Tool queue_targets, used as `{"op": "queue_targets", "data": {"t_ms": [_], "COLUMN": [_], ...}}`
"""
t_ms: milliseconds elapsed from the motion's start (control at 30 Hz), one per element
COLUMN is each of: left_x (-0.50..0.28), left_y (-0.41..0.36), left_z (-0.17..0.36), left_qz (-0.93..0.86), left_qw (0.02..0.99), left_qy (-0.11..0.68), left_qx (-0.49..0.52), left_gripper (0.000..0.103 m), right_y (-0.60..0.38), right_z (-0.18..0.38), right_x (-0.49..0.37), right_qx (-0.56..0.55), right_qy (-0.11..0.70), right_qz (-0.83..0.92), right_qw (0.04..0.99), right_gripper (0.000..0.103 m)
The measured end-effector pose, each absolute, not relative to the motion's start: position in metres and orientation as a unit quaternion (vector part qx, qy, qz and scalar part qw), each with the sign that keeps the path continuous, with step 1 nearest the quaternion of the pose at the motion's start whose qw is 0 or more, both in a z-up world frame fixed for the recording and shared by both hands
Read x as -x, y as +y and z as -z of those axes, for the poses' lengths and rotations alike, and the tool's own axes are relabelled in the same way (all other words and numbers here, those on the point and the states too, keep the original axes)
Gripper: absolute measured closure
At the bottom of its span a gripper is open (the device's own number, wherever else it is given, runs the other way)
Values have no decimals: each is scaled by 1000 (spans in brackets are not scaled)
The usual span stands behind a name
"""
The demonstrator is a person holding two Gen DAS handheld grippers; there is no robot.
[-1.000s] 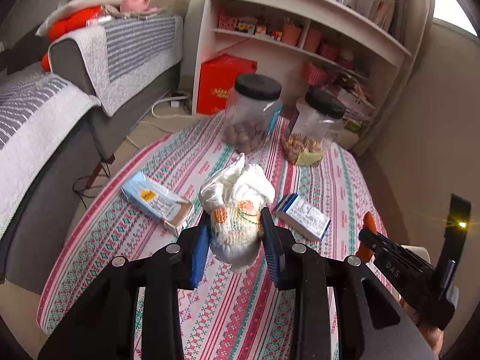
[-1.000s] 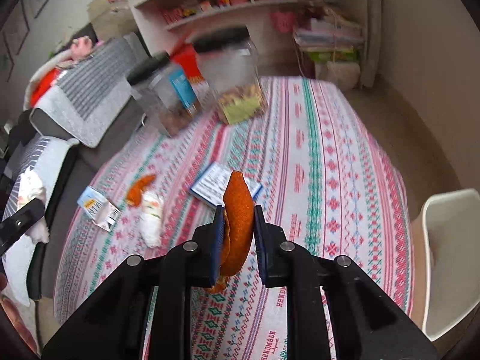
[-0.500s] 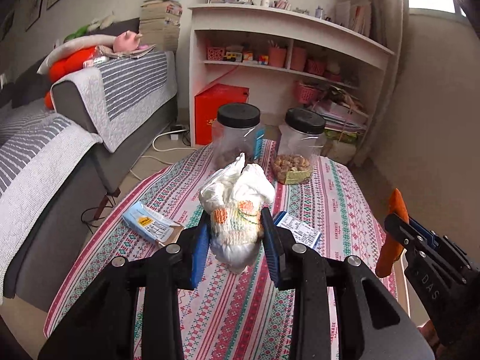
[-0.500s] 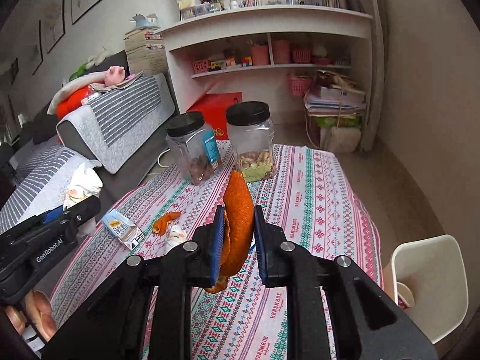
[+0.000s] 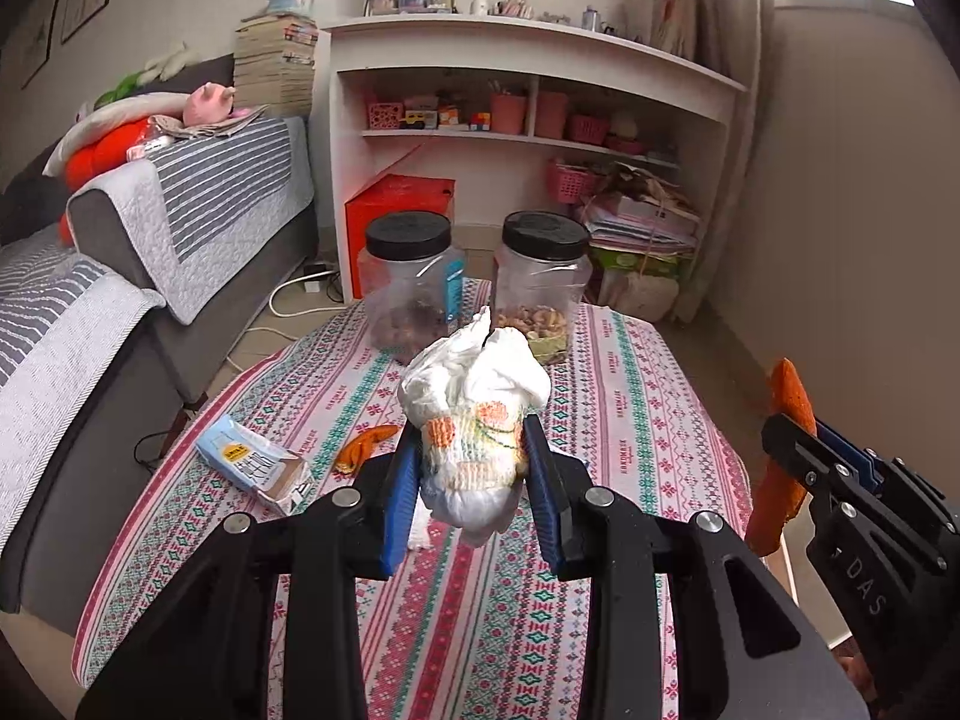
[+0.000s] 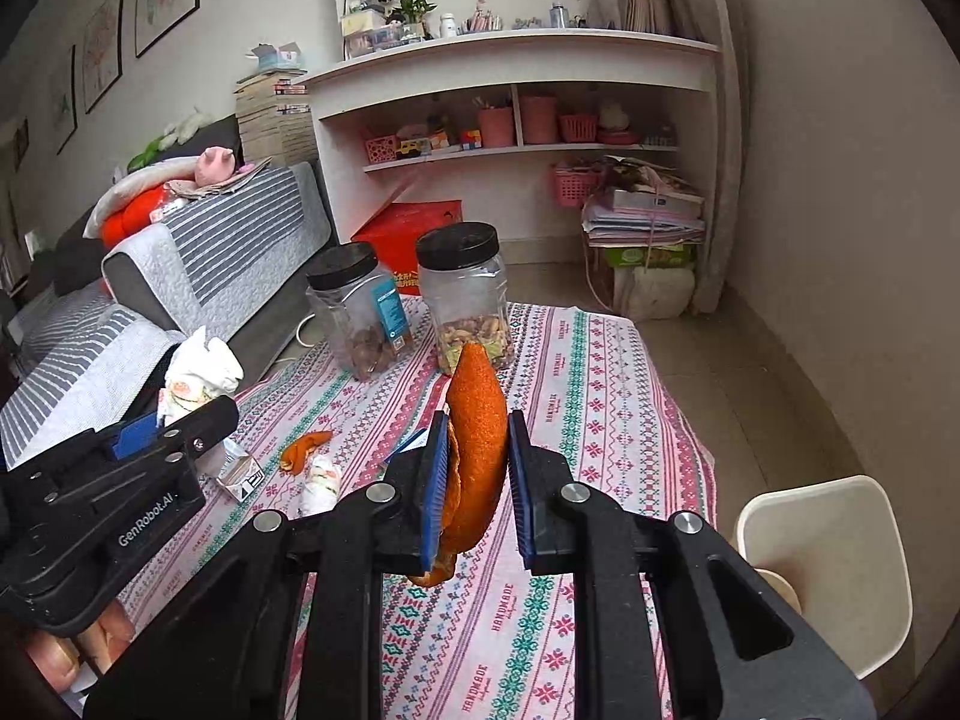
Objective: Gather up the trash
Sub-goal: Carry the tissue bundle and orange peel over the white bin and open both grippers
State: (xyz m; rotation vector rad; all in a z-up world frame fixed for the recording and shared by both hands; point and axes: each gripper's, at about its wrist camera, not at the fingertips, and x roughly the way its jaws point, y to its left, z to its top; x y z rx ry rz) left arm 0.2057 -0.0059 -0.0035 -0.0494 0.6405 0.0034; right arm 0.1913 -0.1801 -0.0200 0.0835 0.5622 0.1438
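A: Left gripper [image 5: 474, 468]?

B: Clamped on a crumpled white tissue wad [image 5: 474, 414] with orange and green print, both blue pads pressing its sides. Held up off the striped tablecloth [image 5: 630, 420], seen at centre of the left wrist view. Same wad visible at 9 o'clock in the right wrist view [image 6: 198, 378], sticking out of the gripper [image 6: 174, 420].

A: And the right gripper [image 6: 477, 480]?

B: Closed on a long strip of orange peel [image 6: 474, 438], standing nearly upright between the pads, tip pointing to 12 o'clock. Also clear of the cloth. Showing at 3 o'clock in the left wrist view [image 5: 786, 450], peel [image 5: 792, 402] poking above the black fingers.

A: Trash left on the table?

B: A second, smaller orange peel [image 5: 366, 447] at about 9 o'clock from the wad, lying flat. Just beside it, toward 8 o'clock, an opened light-blue carton [image 5: 252, 462] on its side. Another small printed tissue ball [image 6: 321, 483] near that peel in the right wrist view. A blue-and-white packet [image 6: 411, 444] mostly hidden behind the right gripper's left finger.

A: Anything else on the cloth?

B: Two clear jars with black lids at 12 o'clock, standing upright and close together: left jar [image 5: 411, 294] holding dark nuts, right jar [image 5: 540, 294] holding paler mixed nuts.

A: Bin?

B: A white bin [image 6: 834, 564] on the floor at 4 o'clock in the right wrist view, off the table's corner, something pale inside, too little showing to tell what.
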Motion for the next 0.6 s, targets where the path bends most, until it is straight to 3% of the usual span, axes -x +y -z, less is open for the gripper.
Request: {"op": "queue_targets", "data": {"t_ms": [600], "left_x": [-209], "left_y": [-62], "left_z": [10], "left_qz": [45], "left_qw": [948], "left_qy": [316], "left_qx": [13], "left_gripper": [69], "right_y": [-237], "right_z": [17], "right_x": [-178], "right_qx": [-57], "right_qy": [275], "right_qz": [-17], "right_qw": [960], "right_gripper": [85]}}
